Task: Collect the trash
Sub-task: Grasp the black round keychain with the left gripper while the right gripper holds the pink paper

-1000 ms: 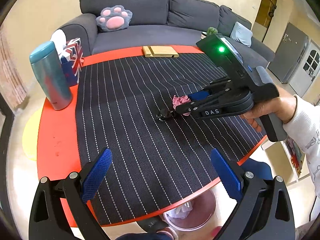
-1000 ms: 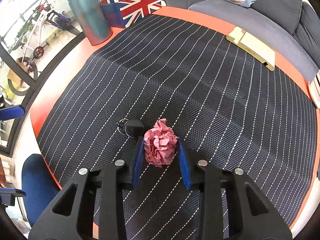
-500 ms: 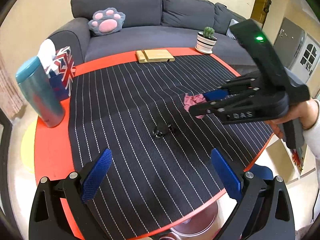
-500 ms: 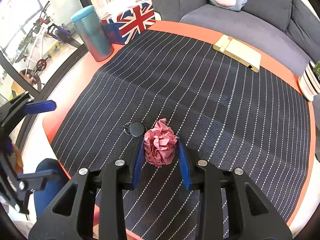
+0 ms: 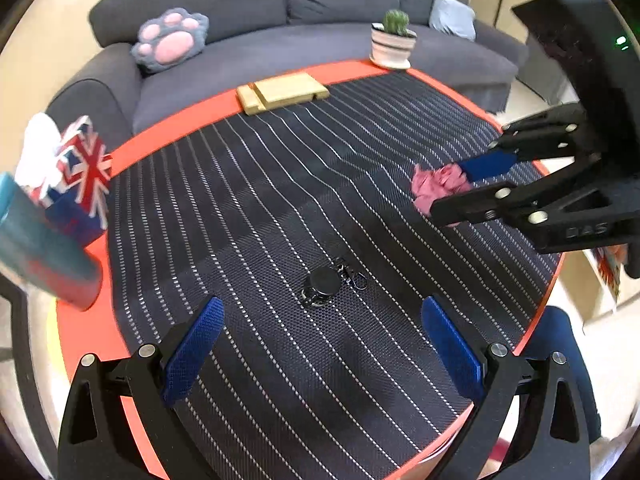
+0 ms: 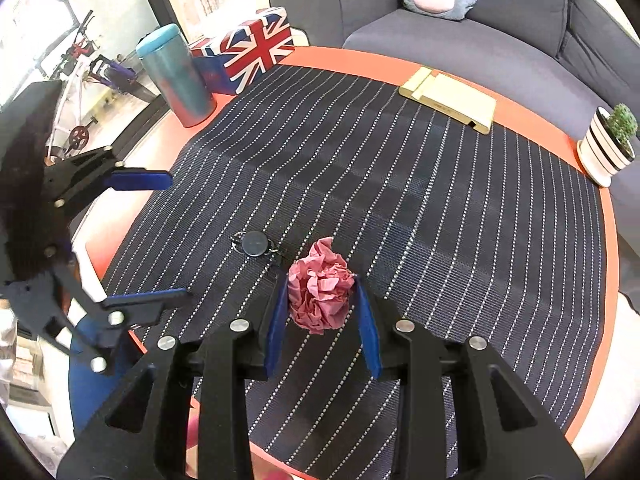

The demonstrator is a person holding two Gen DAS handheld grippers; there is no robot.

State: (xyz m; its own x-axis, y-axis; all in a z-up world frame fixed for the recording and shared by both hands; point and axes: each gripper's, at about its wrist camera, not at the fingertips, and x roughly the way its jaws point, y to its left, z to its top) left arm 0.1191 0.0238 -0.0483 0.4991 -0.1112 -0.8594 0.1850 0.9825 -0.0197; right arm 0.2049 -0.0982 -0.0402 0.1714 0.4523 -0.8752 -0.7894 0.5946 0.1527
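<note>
One crumpled pink paper ball [image 6: 321, 300], roundish with no clear long axis, sits clamped in my right claw [image 6: 322, 320] above the desk [image 6: 532, 120]; my left claw [image 5: 320, 356] gapes wide, empty.

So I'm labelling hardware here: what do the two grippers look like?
Both are matte black plastic with silver screws and blue textured finger pads. The right gripper carries faint "DAS" lettering and a green light; the left gripper looks the same build.

Mat [image 6: 400, 208]: black, white pinstripes. Table [image 6: 532, 120] rim around mat: orange-red. Paper ball [image 6: 320, 292]: pink. Box [image 6: 248, 54] at mat's far corner: Union Jack. Tumbler [image 6: 174, 76] beside it: teal. Pot [image 6: 602, 148]: white, black stripes. Sofa [image 6: 500, 24]: dark grey.
</note>
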